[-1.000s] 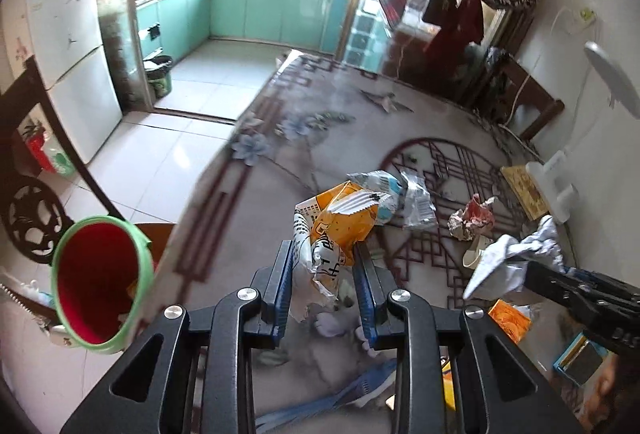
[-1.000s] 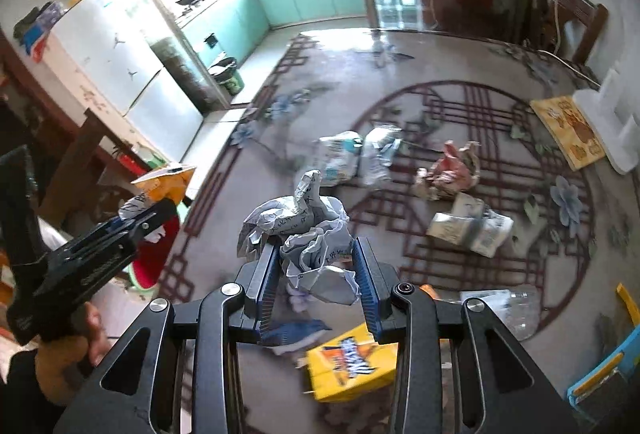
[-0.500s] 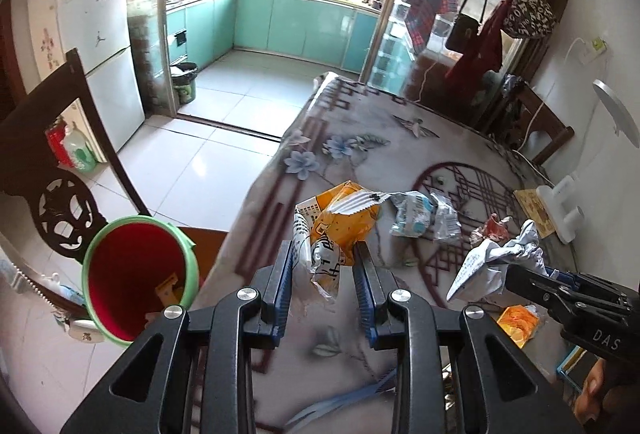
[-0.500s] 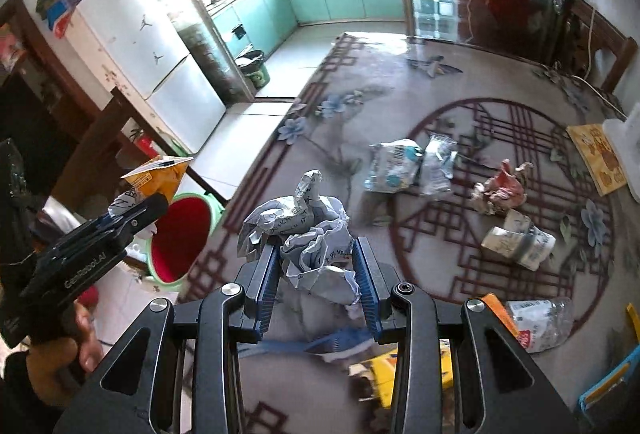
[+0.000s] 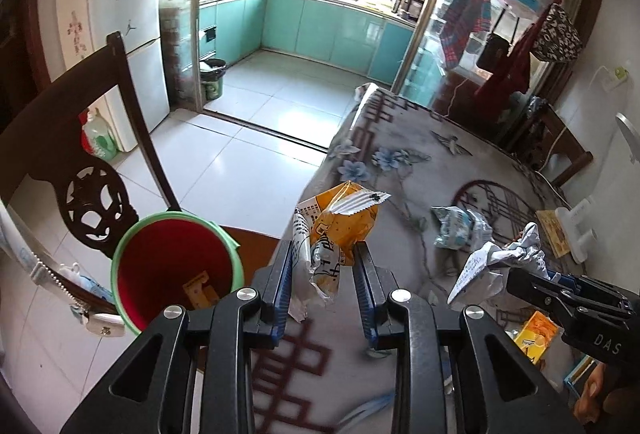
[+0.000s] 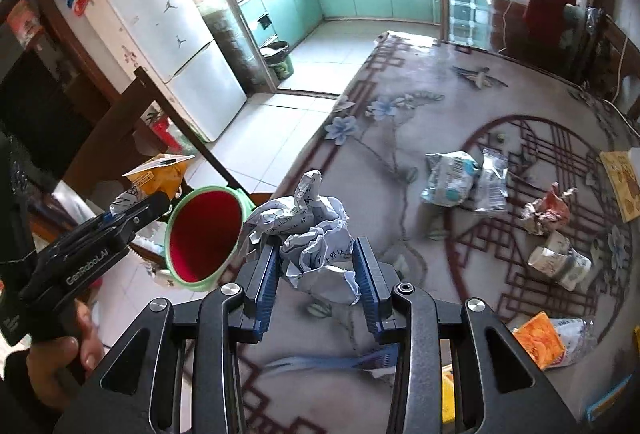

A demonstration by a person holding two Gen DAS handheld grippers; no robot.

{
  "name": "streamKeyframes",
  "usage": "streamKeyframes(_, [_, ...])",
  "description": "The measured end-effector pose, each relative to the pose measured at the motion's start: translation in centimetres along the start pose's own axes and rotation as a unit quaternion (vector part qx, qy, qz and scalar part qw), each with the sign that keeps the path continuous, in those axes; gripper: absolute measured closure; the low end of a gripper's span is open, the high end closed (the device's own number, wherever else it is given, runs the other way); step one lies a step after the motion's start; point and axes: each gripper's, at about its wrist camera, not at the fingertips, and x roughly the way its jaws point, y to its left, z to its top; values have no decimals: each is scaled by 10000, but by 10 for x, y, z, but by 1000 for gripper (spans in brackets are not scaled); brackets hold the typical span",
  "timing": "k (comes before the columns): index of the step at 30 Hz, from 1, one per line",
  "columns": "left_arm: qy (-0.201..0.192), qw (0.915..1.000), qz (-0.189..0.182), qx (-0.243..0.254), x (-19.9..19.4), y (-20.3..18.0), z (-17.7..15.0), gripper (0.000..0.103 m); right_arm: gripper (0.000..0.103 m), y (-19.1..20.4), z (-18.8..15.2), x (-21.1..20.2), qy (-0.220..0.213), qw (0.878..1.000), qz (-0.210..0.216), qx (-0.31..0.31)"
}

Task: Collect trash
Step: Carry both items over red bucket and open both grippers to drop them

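Between my left gripper (image 5: 325, 274) pads sits an orange snack wrapper (image 5: 340, 230), pinched narrow and hanging free over the table edge (image 5: 320, 169). Over on the right, my right gripper (image 6: 316, 274) is clamped on a crumpled paper ball (image 6: 316, 234), held clear of the cloth. Just beyond both, left of the table edge, there's the red bin with the green rim (image 5: 176, 266), mouth up on the chair seat, a scrap already lying inside. I'd call this the carry-to-bin step, both loads up and neither released. Next I need the wrapper squarely over that mouth before I let the jaws go, then the paper after it. More litter waits farther out on the table: a blue-and-silver packet (image 6: 452, 177), a red wrapper (image 6: 548, 209), a squashed cup (image 6: 560, 262).
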Motion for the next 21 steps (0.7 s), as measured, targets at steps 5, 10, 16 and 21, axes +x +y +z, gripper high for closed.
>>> streamKeyframes(5, [26,9999,77,-85,2,18,2,77,68,13,3,10,60,10000,40,-50])
streamKeyframes(10, [95,9996,179,-197,8,37,3,77,68,25,7,22,120,9998,86,-91])
streamKeyframes(16, [173,9983,380,-398,15,65,2,77,68,41,11,39,246,9994,175,-187])
streamKeyframes(21, [261,9964,583,-555,24,92,-1,77,68,55,17,53,339,9987,251,-276])
